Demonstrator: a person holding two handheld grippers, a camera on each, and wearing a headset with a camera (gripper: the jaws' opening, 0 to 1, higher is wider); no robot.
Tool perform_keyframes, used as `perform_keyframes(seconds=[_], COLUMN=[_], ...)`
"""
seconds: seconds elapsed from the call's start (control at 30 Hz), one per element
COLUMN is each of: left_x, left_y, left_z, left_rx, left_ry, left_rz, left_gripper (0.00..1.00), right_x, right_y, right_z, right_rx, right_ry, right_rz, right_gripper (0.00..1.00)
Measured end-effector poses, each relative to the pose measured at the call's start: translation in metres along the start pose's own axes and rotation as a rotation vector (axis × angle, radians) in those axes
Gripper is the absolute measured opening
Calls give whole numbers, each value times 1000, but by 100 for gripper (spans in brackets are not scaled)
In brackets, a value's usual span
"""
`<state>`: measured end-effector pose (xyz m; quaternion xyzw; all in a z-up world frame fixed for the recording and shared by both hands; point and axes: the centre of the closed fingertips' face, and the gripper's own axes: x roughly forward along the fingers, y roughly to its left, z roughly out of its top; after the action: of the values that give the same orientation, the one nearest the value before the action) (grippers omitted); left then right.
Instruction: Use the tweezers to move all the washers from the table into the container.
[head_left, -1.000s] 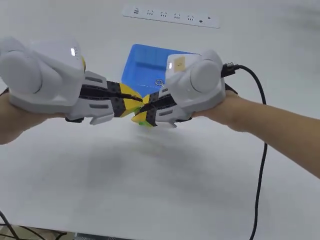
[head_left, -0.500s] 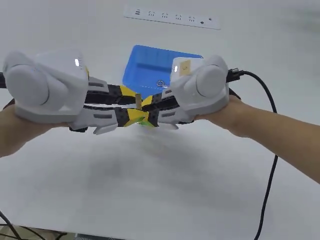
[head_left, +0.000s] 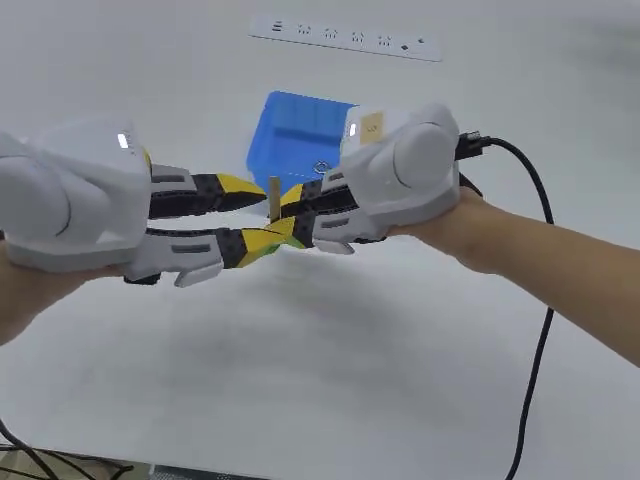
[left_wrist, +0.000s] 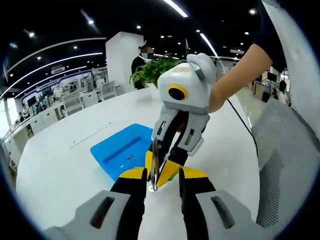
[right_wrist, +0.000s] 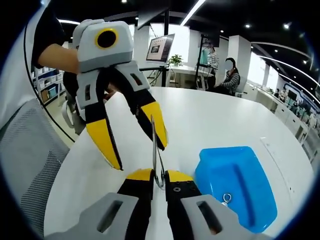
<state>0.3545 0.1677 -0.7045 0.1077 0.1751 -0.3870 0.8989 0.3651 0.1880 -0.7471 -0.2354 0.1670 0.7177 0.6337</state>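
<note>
Jaws of the left gripper (left_wrist: 162, 172) have spread since a moment ago, leaving the tweezers (right_wrist: 154, 145) clamped in the right gripper (right_wrist: 159, 176) alone (handover looks complete), just before the blue container (head_left: 300, 125) holding one washer (head_left: 320, 168).

No writing can be read anywhere. A small tan sticker (head_left: 372, 127) sits on the white housing of the right gripper (head_left: 290, 212), just right of the blue plastic tray (head_left: 290, 120), and its print is too small to make out. The long white power strip (head_left: 345, 40) beyond the tray carries tiny grey marks, also illegible. The lit monitor screen (right_wrist: 161, 46), far beyond the tray, shows a blurred picture.
</note>
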Motion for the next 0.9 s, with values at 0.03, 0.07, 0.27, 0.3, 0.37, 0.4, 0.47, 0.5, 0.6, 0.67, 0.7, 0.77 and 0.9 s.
perform_keyframes(seconds=[0.03, 0.07, 0.27, 0.3, 0.37, 0.4, 0.47, 0.5, 0.6, 0.67, 0.7, 0.77, 0.9], left_x=[-2, -4, -23, -25, -29, -31, -34, -35, -36, -36, -36, -36, -37], left_y=[1, 1, 3, 3, 0, -3, -7, -8, -14, -18, -21, -25, -29], left_z=[1, 3, 5, 5, 7, 8, 10, 10, 12, 13, 13, 13, 14], left_rx=[-13, -35, -111, -115, -136, -151, -167, -175, -203, -216, -221, -228, -253], left_ry=[-9, -24, -73, -77, -91, -102, -118, -122, -139, -149, -151, -153, -165], left_rz=[11, 20, 80, 86, 92, 90, 88, 87, 82, 75, 70, 64, 71], left_gripper=[32, 34, 45, 46, 50, 53, 59, 61, 69, 72, 74, 78, 87], right_x=[-1, -3, -19, -23, -29, -31, -38, -42, -52, -58, -60, -63, -64], right_y=[0, -1, -7, -9, -12, -13, -18, -21, -32, -40, -43, -51, -73], right_z=[1, 3, 20, 23, 27, 28, 34, 37, 46, 50, 51, 52, 48], right_rx=[2, 4, 16, 13, 13, 12, 12, 13, 12, 14, 9, 5, 13], right_ry=[-1, -1, -37, -42, -49, -51, -65, -74, -94, -102, -101, -99, -100], right_rz=[-3, -10, -56, -65, -78, -81, -100, -110, -140, -156, -164, -176, -203], right_gripper=[9, 9, 10, 10, 10, 10, 10, 10, 10, 10, 10, 10, 10])
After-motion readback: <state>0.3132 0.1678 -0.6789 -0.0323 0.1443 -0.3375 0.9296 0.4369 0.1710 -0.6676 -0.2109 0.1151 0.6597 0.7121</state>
